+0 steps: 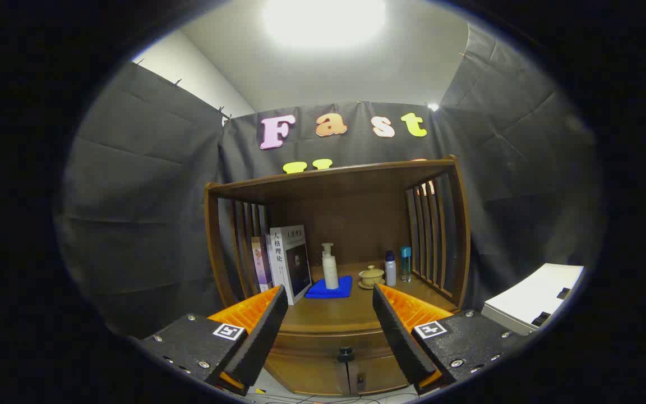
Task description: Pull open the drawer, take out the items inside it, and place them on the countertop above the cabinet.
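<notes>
A brown wooden cabinet [334,202] stands ahead of me against the booth wall. Its drawer [323,349] sits shut below the countertop [334,314], with a small dark knob [346,354] at the middle of its front. My gripper [330,317] is open, fingers spread wide, nothing between them; the knob lies just ahead and slightly below, between the two fingers. What the drawer holds is hidden. On the countertop rest a white pump bottle [330,269] on a blue cloth [330,288], a small lidded cup [371,276], and two small bottles [398,267].
Upright books [289,262] lean at the countertop's left side by the slatted side rail. A roof board spans the shelf above. Two lower cabinet doors [356,381] sit under the drawer. A white box [533,297] lies to the right of the cabinet.
</notes>
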`<state>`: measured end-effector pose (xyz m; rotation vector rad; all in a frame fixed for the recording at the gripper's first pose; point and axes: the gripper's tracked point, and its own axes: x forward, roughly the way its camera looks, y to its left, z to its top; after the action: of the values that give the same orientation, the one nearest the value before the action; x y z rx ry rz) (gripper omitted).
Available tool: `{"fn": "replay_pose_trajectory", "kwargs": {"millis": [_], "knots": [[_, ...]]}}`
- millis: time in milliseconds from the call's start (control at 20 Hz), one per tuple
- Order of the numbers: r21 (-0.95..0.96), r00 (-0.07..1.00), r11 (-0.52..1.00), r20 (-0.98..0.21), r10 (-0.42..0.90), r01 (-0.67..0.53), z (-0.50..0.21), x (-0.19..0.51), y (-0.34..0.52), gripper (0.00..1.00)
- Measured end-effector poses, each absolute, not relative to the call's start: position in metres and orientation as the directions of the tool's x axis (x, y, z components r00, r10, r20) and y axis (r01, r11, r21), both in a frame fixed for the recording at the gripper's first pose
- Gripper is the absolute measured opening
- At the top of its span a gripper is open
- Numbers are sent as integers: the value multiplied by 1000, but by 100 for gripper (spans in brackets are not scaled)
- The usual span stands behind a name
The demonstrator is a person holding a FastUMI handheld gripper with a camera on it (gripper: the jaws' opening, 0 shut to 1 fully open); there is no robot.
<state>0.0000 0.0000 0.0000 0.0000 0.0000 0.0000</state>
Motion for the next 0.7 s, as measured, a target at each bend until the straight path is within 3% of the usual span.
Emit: {"fn": "replay_pose_trajectory", "kwargs": {"millis": [700], "knots": [[8, 999, 1000, -27, 18, -18, -5, -2, 3, 94]]}}
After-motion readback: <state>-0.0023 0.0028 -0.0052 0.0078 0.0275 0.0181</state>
